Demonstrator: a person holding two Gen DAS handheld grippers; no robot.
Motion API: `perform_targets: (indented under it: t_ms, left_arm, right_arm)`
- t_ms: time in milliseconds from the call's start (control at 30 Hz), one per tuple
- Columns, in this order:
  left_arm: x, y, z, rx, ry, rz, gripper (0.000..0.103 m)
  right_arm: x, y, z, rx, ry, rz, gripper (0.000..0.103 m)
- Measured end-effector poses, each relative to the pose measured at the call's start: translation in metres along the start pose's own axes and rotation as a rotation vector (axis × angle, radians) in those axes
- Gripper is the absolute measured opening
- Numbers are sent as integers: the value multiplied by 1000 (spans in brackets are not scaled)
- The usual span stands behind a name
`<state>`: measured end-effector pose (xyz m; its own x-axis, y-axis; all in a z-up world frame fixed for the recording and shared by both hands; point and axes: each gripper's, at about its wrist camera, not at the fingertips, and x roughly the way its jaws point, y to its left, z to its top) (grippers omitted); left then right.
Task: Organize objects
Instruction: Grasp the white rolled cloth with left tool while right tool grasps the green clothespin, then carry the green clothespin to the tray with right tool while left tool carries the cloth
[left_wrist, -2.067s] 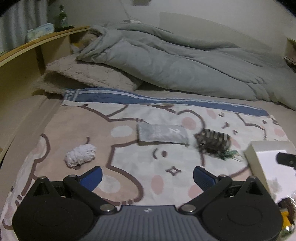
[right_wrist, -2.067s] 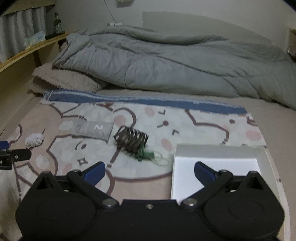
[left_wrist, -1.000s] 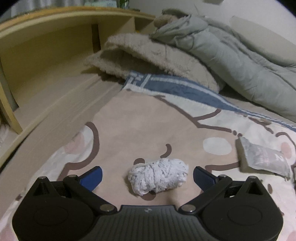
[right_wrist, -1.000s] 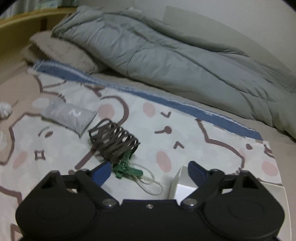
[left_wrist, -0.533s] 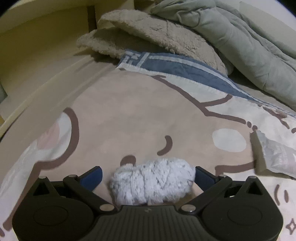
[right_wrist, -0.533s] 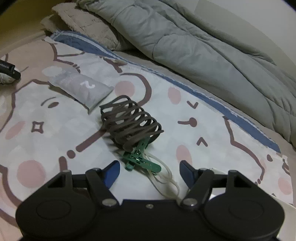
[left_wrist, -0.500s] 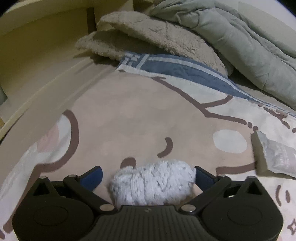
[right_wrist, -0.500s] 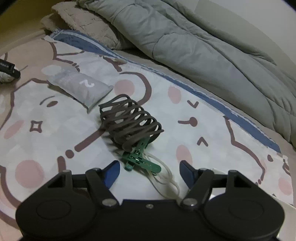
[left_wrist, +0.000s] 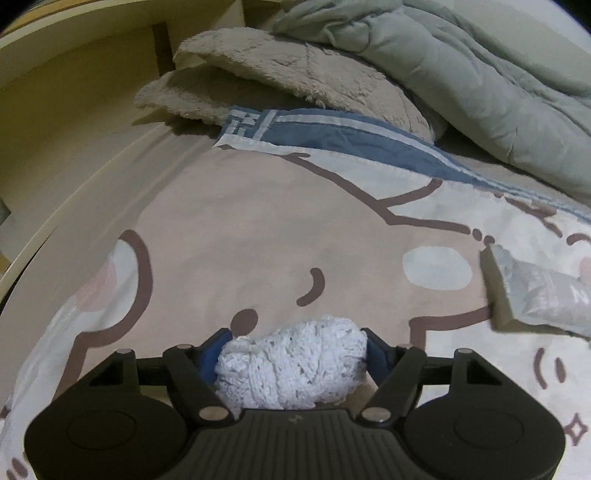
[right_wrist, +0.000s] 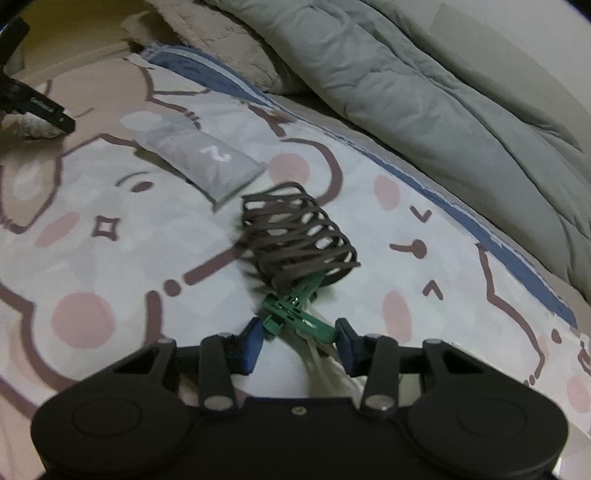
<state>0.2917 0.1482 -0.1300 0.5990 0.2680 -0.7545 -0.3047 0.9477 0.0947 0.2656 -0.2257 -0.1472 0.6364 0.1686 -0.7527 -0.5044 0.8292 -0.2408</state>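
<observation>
Nearest the left wrist camera, the left claw (left_wrist: 293, 350) had just been closing, and its blue pads (left_wrist: 216, 352) now pressed both ends of the white knitted bundle of cotton yarn (left_wrist: 291, 367), which lay on the cartoon-bear printed blanket (left_wrist: 229, 236) spread over the bed. A second before, that bundle sat loose between widely spread jaws; now it was pinched, though not lifted.

The right claw (right_wrist: 301, 341) had likewise been closing, its jaws narrowed around the green plastic clip (right_wrist: 293, 312) and the pale cord trailing beneath it; the pads appeared to touch the clip's ends, so I judged it gripped, if only lightly. Just beyond the clip, touching it, stood the dark brown openwork strap coil (right_wrist: 297, 240).

Farther off lay the grey foil sachet marked with a white numeral (right_wrist: 201, 160), untouched. Beyond it were a beige fleecy pillow (left_wrist: 280, 81) and a grey-green quilted duvet (right_wrist: 424, 85).

Both pickups seemed secured, so carrying each item to its place likely came next.
</observation>
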Motion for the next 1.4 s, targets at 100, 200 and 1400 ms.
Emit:
perform_targets:
  t_ms: [100,200,1400]
  left_arm:
    - [-15,-2,1,-3,-2,-9,74]
    - [-34,-8,0,3,-8,-27,74]
    - [-146,-77,-35,160,-15,-252,74]
  right_arm:
    - [-12,2,1,3,-9,22,12]
    - [-26,0,0,53,-13,32,12]
    - [-14,-1,-4,109,4,21,10]
